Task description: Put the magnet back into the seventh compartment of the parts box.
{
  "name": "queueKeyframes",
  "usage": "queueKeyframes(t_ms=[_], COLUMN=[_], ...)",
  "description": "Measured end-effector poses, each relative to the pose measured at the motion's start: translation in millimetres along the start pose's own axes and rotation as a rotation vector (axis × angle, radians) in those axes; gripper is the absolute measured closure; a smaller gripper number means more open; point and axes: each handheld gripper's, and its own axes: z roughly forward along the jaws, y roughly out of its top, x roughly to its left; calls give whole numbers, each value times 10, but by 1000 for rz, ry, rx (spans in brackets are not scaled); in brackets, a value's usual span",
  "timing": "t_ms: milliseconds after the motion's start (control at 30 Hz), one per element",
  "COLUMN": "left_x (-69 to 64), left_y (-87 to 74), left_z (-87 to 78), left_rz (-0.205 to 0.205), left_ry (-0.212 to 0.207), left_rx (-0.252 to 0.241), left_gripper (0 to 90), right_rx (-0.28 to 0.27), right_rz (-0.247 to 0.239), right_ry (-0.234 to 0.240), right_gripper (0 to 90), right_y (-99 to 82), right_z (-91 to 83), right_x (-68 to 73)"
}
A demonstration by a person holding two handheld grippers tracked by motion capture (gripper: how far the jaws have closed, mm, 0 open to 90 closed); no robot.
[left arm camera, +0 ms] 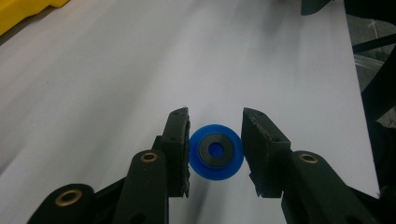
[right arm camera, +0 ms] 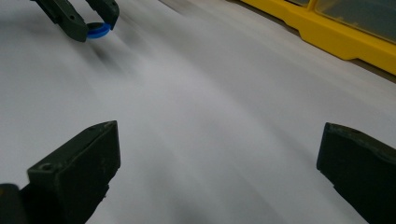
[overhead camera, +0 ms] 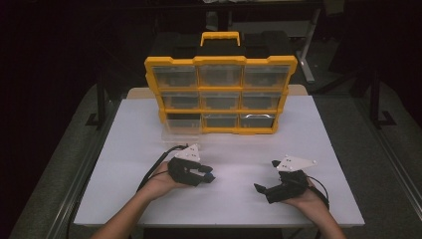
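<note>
A: How is the step in hand being judged?

B: A small blue ring is being bracketed by the left gripper on the white table. Its jaws are being held either side of the ring, one pad touching or nearly touching, the other with a slight gap; whether it is being clamped or let go cannot be told.

A: And how is it being done well?

B: If it is being picked up, the jaws are being best kept level with the ring's edge and closed evenly, so that it is not being tipped or squirted out sideways.

A: The right gripper?

B: It is being held wide open over bare table, with nothing between its jaws, well apart from the left one.

A: How is the ring being described?

B: A round blue disc, with a dark inner washer-like band and a blue centre, being seen flat-faced toward the camera.

A: What else is being noted?

B: A yellow drawer organiser is being seen at the far side, with one clear drawer being left pulled out at lower left
</note>
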Motion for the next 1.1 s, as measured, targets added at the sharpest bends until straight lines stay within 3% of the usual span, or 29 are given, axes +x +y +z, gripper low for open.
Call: queueKeyframes(t_ms=[100, 167, 200, 300, 367, 433, 533, 567, 700, 867, 1100], left_x=[4, -16, -5, -25, -12, -20, -15, -31, -31, -53, -18], left_y=[24, 30, 36, 51, 64, 77, 101, 109, 149, 183, 259], left_z=[-20, -12, -22, -17, -33, -35, -58, -56, -84, -90, -167], left_rz=[9, -12, 4, -12, 6, -7, 5, -10, 11, -14, 11], left_ry=[-4, -7, -6, -9, -11, -8, -9, -10, -12, -20, -14], left_rx=[9, -4, 12, -7, 9, -4, 5, -10, -1, -19, -11], left_gripper=[629, 629, 629, 629, 629, 629, 629, 629, 629, 629, 629], right_rx=[1, 1, 1, 1, 1, 3, 3, 3, 4, 2, 1], right_rz=[-2, -4, -4, -4, -5, -1, -1, -1, -3, -3, 4], right_ry=[-1, 0, 0, 0, -1, -1, -2, -3, -3, -3, -6], right_gripper=[0, 0, 0, 0, 0, 0, 0, 0, 0, 0, 0], right_y=[-2, -2, -2, -2, -2, -2, 0, 0, 0, -2, 2], right_z=[2, 1, 1, 2, 3, 5, 4, 4, 3, 1, -1], right_x=[-3, 0, 0, -1, -3, 1, 2, 1, 1, -6, -12])
